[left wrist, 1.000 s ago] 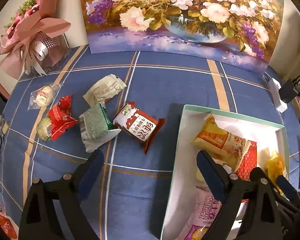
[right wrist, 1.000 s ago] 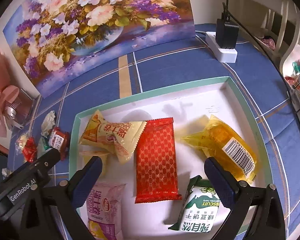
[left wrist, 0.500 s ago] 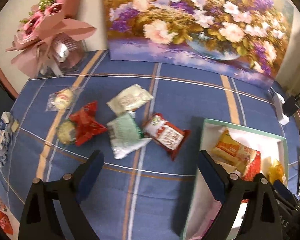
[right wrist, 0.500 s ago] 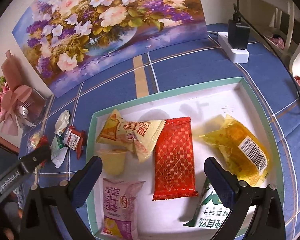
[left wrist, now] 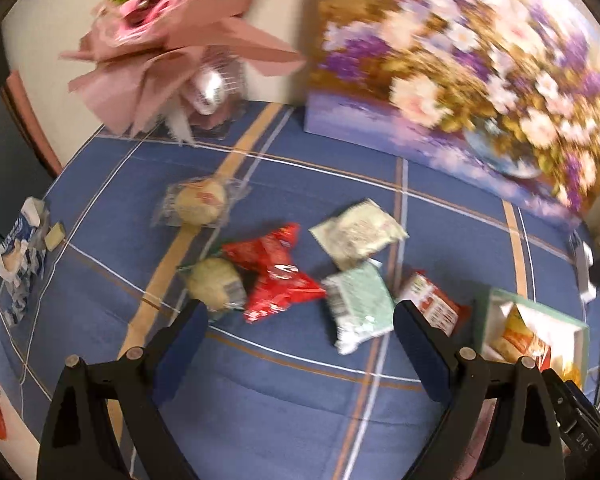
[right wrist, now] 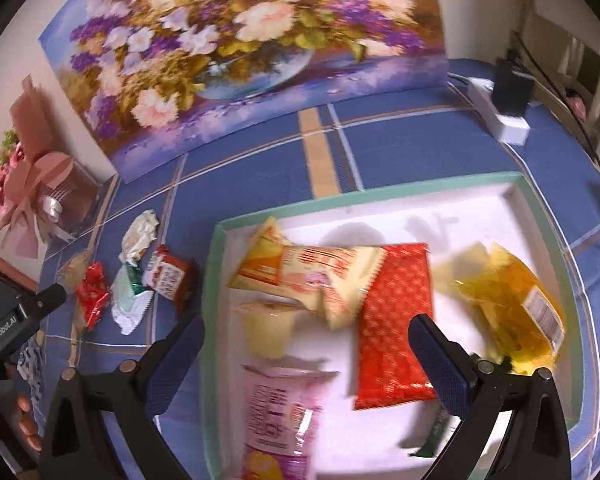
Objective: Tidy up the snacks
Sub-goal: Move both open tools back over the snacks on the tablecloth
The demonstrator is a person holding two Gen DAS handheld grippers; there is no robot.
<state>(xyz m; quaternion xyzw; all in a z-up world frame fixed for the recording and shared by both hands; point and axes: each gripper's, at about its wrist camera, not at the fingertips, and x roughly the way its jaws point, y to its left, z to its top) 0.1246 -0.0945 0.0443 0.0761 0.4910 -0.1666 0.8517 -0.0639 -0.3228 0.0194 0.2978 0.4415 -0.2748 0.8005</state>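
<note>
Loose snacks lie on the blue cloth: a red packet [left wrist: 274,276], a mint-green packet [left wrist: 358,306], a pale packet [left wrist: 358,232], a red-and-white packet [left wrist: 432,298], two round cakes in clear wrap [left wrist: 198,202]. My left gripper [left wrist: 296,336] is open and empty, just short of them. The white box with a green rim [right wrist: 216,264] holds a yellow packet [right wrist: 312,268], a red packet [right wrist: 392,320], a jelly cup [right wrist: 266,326], a pink packet [right wrist: 280,416] and a yellow bag [right wrist: 512,304]. My right gripper [right wrist: 304,348] is open and empty above the box.
A flower painting [right wrist: 240,40] leans on the wall at the back. A pink bouquet [left wrist: 172,44] stands at the back left. A white power strip with a black plug [right wrist: 504,108] lies at the back right. Torn wrappers [left wrist: 18,248] lie at the table's left edge.
My left gripper has swung left, away from the box and toward the loose snacks. My right gripper has drifted a little left over the box. The snacks have not moved.
</note>
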